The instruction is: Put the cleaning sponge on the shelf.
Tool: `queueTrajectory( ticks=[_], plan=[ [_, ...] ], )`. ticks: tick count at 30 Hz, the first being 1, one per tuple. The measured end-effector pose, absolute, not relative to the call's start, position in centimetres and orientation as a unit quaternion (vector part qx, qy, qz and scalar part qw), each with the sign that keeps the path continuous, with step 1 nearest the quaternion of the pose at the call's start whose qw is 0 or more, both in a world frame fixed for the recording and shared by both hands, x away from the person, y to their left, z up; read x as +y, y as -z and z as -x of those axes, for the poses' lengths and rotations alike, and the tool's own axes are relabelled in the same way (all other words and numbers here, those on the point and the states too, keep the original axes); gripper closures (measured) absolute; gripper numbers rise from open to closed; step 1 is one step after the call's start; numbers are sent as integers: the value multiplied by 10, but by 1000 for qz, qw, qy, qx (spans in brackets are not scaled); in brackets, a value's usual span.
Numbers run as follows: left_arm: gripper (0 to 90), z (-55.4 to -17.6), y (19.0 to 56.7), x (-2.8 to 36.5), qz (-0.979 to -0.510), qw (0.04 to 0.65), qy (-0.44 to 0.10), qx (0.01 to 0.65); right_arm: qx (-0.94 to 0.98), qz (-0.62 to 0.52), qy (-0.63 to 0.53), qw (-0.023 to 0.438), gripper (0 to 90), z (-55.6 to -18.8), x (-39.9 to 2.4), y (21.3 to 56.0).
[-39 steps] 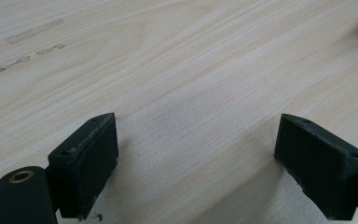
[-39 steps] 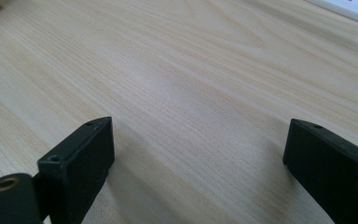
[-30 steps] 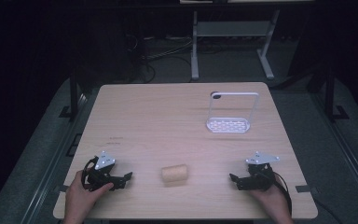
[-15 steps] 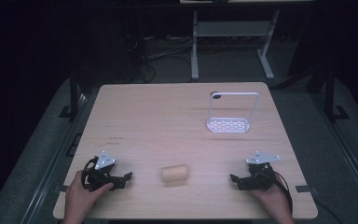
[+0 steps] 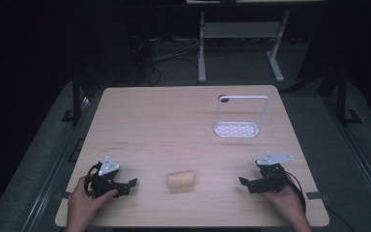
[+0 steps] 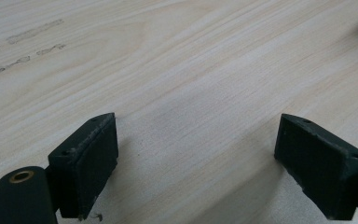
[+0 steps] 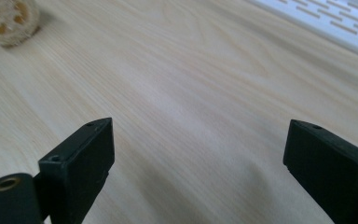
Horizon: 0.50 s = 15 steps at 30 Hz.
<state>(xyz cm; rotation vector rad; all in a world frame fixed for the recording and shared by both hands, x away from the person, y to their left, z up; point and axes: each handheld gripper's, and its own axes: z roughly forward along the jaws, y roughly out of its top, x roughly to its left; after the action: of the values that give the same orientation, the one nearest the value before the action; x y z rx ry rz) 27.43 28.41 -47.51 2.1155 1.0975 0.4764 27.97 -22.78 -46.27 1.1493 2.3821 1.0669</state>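
A tan loofah piece (image 5: 180, 180) lies on its side near the front middle of the wooden table (image 5: 174, 121); its end face shows at the top left of the right gripper view (image 7: 5, 18). My left gripper (image 5: 129, 186) rests on the table at the front left, open, with nothing between its jaws (image 6: 196, 158). At the front right my right gripper (image 5: 245, 184) also rests open and empty (image 7: 198, 172). Both point inward toward the loofah, well apart from it.
A white perforated tray with a tall wire handle (image 5: 236, 128) stands toward the back right of the table; its slotted base shows at the upper right of the right gripper view (image 7: 326, 23). Faint pencil marks (image 5: 120, 143) lie left of centre. A metal stand (image 5: 239, 34) is on the floor behind.
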Motion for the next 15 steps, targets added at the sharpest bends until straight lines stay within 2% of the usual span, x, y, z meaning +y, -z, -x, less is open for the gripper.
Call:
queueTrajectory(
  ticks=[15],
  plan=[
    [129,-274,475,284,-816,348,-183,423,844,-349,-386,133,84,-292,-212,451]
  ],
)
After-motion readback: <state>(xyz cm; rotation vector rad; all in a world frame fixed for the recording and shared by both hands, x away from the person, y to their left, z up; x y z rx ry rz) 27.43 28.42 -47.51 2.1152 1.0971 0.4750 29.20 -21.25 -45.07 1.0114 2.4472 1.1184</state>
